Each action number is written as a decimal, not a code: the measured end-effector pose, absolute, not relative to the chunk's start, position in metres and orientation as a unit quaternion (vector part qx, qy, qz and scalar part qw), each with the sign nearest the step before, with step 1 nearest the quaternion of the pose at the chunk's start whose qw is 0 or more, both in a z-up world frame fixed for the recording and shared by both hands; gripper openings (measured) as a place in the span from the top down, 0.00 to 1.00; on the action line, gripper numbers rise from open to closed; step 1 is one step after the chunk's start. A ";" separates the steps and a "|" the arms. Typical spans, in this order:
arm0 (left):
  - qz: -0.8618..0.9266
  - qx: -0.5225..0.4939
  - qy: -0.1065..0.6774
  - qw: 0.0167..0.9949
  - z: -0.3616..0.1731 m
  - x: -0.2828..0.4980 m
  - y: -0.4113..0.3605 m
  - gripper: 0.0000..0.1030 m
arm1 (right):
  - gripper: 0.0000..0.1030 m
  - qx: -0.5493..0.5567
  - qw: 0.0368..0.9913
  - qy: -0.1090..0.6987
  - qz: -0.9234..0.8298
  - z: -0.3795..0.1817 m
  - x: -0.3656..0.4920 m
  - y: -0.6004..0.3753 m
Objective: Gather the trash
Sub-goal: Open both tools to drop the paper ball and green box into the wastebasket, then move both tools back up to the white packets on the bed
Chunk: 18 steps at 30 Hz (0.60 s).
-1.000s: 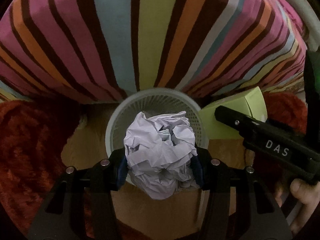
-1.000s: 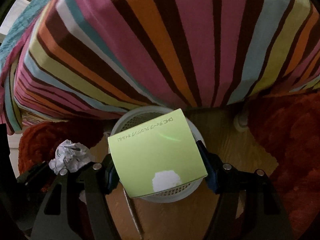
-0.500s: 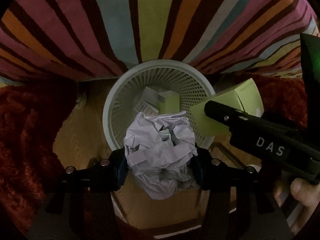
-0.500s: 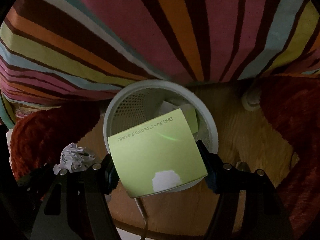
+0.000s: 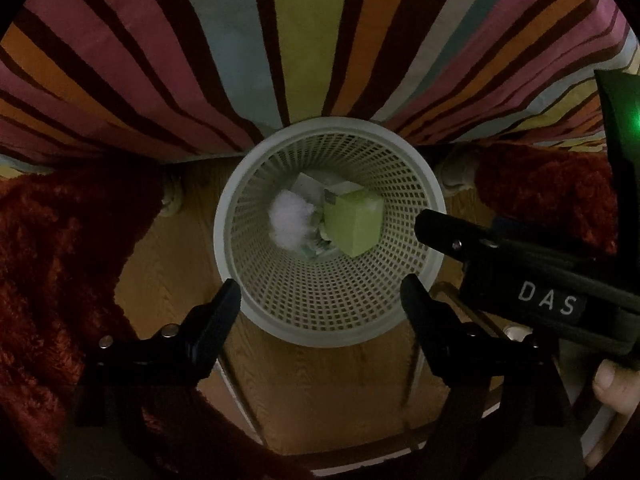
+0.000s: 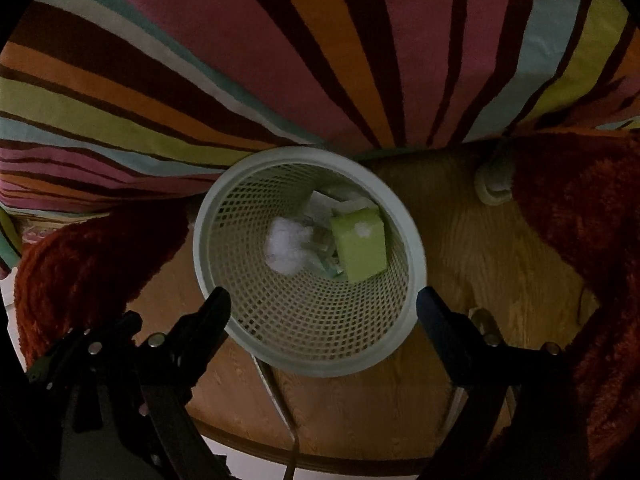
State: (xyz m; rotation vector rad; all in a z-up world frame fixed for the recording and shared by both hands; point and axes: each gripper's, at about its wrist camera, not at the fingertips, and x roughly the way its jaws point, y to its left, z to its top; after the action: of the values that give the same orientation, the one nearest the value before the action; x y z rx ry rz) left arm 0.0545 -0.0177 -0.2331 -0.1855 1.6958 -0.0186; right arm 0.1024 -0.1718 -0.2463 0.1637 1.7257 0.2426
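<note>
White plastic mesh forms the waste basket (image 5: 276, 322) that sits directly ahead of both sets of jaws, its mouth framed between the fingertips in each wrist view. Inside it, past the jaws and well below them, lie the crumpled paper ball (image 5: 289, 219) and, touching its right side, the green carton (image 5: 354, 222), resting on other paper scraps at the bottom.

The left gripper (image 5: 320, 292) stands with jaws spread wide and nothing between them; the right gripper (image 6: 322, 306) is likewise spread wide and empty. In the left view the right gripper's black body (image 5: 532, 280), lettered DAS, reaches in from the right of the left jaws, its tip over the basket's right rim, with a thumb (image 5: 616, 384) of the holding hand visible beneath it.

Judging by this, the drop is done and the step in hand is a clean withdrawal. It would go best by lifting each gripper straight back along its own axis, keeping the fingers spread so no tip hooks the mesh or tips the light basket, and by drawing the two apart, since they hang close together. Both point steeply down at the wooden floor (image 6: 472, 240), between the striped bedcover (image 6: 320, 60) beyond the jaws and the red shag rug (image 5: 60, 280) to either side.
</note>
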 end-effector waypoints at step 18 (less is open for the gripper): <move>-0.006 -0.088 0.738 0.668 -0.226 0.053 -0.017 0.22 | 0.13 0.104 0.648 0.749 0.087 -0.241 0.101 -0.190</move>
State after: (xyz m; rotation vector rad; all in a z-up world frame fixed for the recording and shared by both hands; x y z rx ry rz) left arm 0.0532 -0.0171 -0.2256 -0.1983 1.6654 -0.0126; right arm 0.1012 -0.1900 -0.2410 0.2366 1.7039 0.1979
